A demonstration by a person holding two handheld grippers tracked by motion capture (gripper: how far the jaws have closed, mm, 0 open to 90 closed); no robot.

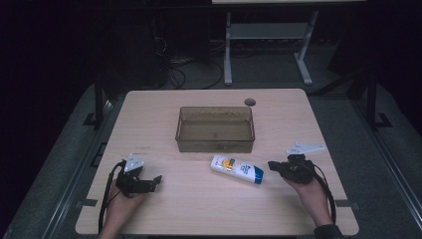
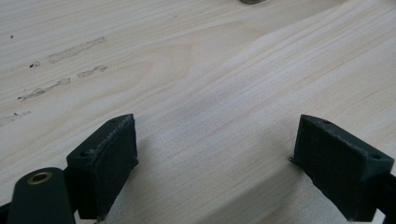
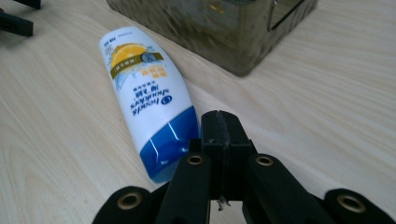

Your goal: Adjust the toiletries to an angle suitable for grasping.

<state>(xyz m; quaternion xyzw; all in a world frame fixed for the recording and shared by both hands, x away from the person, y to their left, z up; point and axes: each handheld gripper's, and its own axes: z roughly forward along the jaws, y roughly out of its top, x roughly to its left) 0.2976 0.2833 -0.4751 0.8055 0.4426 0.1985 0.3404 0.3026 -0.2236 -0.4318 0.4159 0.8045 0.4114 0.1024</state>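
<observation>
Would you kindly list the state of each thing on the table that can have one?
Bottle: lying on its side, blue cap end toward the right gripper, not held.
Bin: upright, open-topped, looks empty.
Left gripper: open, nothing between the jaws.
Right gripper: shut, empty, beside the bottle's cap end.

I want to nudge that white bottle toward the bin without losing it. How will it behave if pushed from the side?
The bottle lies flat on its broad face on the table, so it will probably slide or pivot rather than roll. Its glossy plastic looks slippery, so the tongs may skid off. It tapers toward the blue cap end, so a push there would likely swing it round.
</observation>
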